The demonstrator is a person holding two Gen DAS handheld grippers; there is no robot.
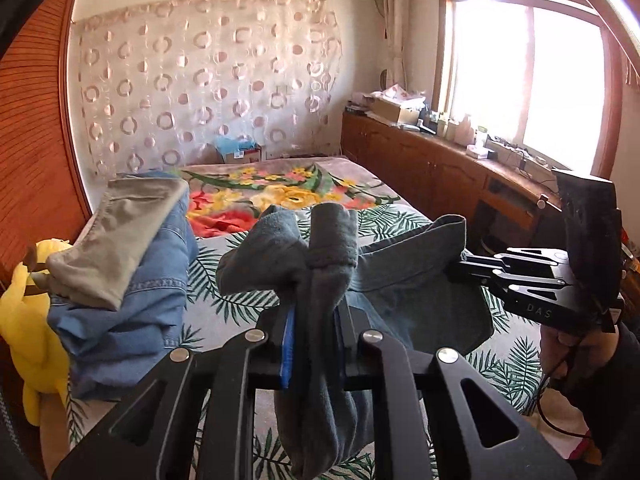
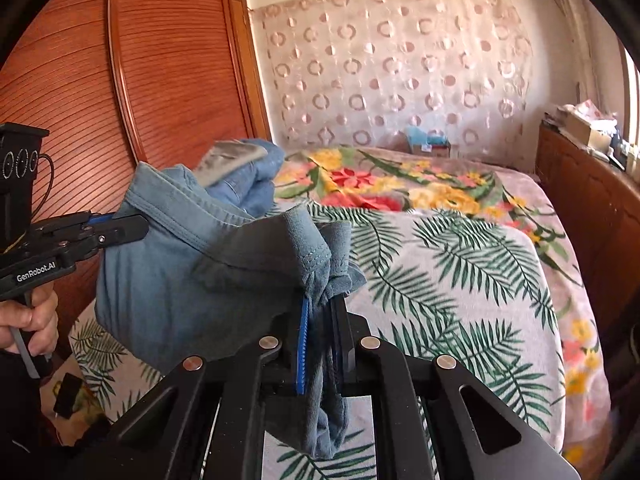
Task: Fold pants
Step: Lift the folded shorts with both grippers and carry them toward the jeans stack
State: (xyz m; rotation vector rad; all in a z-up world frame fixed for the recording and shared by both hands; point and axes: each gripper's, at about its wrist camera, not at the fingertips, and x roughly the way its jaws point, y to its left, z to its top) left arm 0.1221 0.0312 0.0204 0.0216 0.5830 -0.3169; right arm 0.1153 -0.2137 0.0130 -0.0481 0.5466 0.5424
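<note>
Both tools, left (image 1: 314, 320) and right (image 2: 322, 320), clamped tight.

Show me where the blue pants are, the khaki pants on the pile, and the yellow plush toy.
blue pants (image 2: 192, 280), right wrist view, on the fabric hanging between the grippers
khaki pants (image 1: 120, 236), left wrist view, on the folded top face
yellow plush toy (image 1: 28, 328), left wrist view, on its body

The pants (image 2: 192, 276) are a faded blue-grey denim with paler stitching along the hem. The bed cover (image 2: 460, 280) under them is pale grey-pink, printed with dark green palm fronds. At its far end lies a blanket (image 1: 280, 196) with red, yellow and pink flowers. Left of the pants sits a pile of lighter blue jeans (image 1: 132, 312) topped by a khaki-grey garment (image 1: 120, 236). Both grippers are black with blue pads (image 2: 304, 344).
</note>
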